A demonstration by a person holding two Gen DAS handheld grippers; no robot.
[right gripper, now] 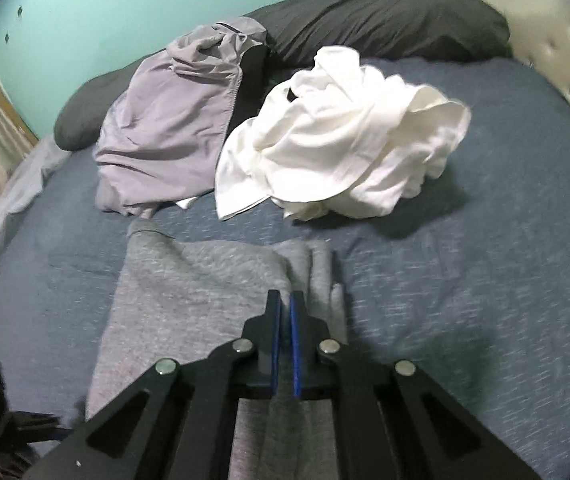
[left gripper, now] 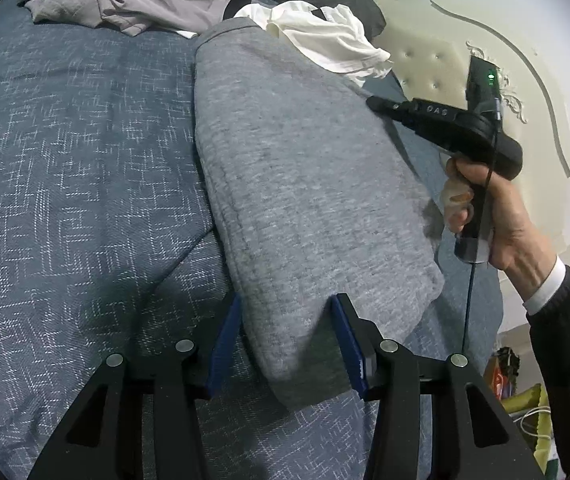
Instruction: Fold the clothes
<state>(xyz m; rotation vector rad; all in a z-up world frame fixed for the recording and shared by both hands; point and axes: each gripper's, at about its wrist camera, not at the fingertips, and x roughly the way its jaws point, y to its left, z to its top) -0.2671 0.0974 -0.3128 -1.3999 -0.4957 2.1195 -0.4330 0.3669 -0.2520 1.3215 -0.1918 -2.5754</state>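
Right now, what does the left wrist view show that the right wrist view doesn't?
Left wrist only: the left claw gripping the grey garment's near end, the hand holding the right tool, and floor clutter.
Right wrist only: the teal wall and the right claw shut.
Both: grey garment, white shirt, lilac garment, dark pillow, blue bedspread.

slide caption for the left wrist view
Left gripper pinches the folded grey garment on the bed; right gripper hovers at its far edge.

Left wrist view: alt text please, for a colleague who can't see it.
The left gripper clamps the near edge of a folded grey garment on a blue bedspread. The right gripper, hand-held, reaches over its far side.
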